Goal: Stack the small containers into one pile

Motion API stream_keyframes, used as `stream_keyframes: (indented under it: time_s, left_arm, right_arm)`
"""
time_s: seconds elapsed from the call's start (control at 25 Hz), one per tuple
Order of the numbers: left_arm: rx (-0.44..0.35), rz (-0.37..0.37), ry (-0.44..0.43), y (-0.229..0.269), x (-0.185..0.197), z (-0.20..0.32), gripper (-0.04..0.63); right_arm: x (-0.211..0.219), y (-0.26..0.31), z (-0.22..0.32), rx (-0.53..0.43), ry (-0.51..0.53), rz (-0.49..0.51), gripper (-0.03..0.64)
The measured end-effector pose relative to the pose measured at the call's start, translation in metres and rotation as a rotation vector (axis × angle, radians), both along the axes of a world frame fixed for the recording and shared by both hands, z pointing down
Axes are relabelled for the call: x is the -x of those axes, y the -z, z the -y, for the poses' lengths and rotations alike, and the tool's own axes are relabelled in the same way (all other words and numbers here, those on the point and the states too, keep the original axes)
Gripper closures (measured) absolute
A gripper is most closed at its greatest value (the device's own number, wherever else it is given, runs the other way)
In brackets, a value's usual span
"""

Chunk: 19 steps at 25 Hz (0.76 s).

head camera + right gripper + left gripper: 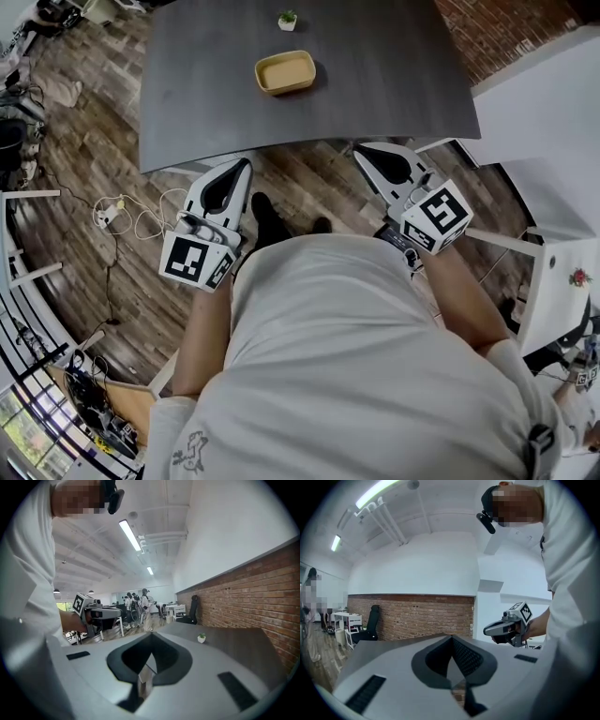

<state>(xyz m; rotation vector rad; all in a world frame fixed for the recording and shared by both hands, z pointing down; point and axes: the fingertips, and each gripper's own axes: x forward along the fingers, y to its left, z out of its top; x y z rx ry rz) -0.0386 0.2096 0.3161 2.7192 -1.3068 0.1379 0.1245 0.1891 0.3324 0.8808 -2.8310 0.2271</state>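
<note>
Container [285,72], tan, rounded rectangle, on matte dark-grey table [394,84]

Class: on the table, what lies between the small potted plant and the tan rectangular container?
Nothing: the head view shows only bare dark grey tabletop between the small green plant in its white pot and the tan rectangular container.

A container [285,72] sits on the table [375,84], plant [288,20] behind.

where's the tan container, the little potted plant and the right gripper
tan container [285,71]: head view, on its bare inside floor
potted plant [288,23]: head view, on its white pot
right gripper [362,150]: head view, at the tip where its fingertips meet
</note>
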Motion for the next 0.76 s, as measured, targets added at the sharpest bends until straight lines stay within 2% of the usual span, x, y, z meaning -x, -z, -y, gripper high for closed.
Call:
stream_keyframes:
  time_s: [0.4,0.76]
  left_arm:
    - [0.01,-0.014,0.012,-0.001,-0.007,-0.02,0.584]
    - [0.01,-0.02,0.004,-0.001,-0.002,-0.013,0.584]
  right_arm:
    - [-0.009,0.003,-0.018,-0.002,0.01,0.0,0.612]
    - [-0.005,0.003,-0.011,-0.007,-0.001,-0.003,0.612]
